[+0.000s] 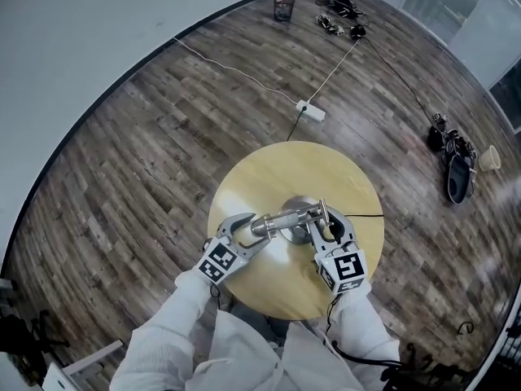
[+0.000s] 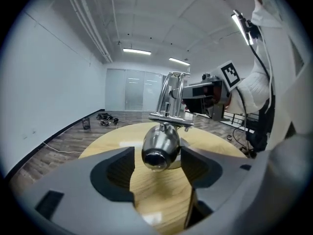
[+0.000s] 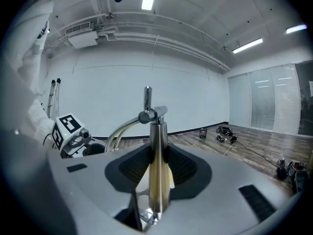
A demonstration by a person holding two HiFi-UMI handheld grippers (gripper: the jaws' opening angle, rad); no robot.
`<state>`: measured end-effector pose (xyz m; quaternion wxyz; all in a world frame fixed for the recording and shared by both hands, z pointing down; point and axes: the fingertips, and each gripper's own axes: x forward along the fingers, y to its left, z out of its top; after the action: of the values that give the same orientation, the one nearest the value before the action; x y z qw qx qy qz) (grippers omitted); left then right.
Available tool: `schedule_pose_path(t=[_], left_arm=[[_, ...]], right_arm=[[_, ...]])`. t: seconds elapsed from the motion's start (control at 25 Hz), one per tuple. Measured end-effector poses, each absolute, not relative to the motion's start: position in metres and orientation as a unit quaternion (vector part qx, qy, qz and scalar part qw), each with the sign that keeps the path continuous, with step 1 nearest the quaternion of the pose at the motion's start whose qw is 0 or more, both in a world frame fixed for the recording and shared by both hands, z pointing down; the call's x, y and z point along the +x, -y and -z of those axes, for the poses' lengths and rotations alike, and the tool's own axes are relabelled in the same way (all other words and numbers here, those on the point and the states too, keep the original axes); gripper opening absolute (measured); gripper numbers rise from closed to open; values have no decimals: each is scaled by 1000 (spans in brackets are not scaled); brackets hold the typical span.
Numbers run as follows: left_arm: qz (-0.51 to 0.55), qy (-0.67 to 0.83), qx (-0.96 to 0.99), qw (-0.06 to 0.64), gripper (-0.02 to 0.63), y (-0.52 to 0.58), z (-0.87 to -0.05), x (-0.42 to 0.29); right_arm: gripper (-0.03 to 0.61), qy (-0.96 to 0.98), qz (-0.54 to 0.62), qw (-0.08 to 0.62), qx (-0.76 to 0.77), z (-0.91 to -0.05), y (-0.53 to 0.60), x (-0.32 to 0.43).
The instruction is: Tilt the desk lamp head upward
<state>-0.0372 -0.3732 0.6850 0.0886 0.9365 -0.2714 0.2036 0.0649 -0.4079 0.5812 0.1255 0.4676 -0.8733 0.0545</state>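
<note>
A chrome desk lamp stands in the middle of a round wooden table (image 1: 269, 169). Its bullet-shaped head (image 1: 273, 222) (image 2: 159, 148) points toward my left gripper (image 1: 244, 226) (image 2: 157, 156). That gripper is open around the head, with a clear gap on the left side and the right pad close to the head. My right gripper (image 1: 328, 222) (image 3: 157, 155) is shut on the lamp's upright post (image 3: 157, 170), both pads pressing its sides. The curved arm (image 3: 122, 129) bends off to the left behind the post.
On the wood floor beyond the table lie a white power strip (image 1: 311, 111) with its cable, a dark bin (image 1: 283, 7), a pile of cables (image 1: 338, 6), shoes (image 1: 458, 169) and a paper cup (image 1: 490, 158). A black cord (image 1: 366, 215) runs off the table's right side.
</note>
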Motion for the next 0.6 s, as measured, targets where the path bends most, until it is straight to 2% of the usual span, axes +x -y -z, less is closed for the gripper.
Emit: schedule_pose_path(t=[0.28,0.6], left_arm=[[-165,212,958,100,272,378,-678,-18],[-175,204,957,108,262,372,-668,-27]], right_arm=[[115,873,-62,127,467,-579,411,65],[115,871,-68,138,467,-584,409,67]])
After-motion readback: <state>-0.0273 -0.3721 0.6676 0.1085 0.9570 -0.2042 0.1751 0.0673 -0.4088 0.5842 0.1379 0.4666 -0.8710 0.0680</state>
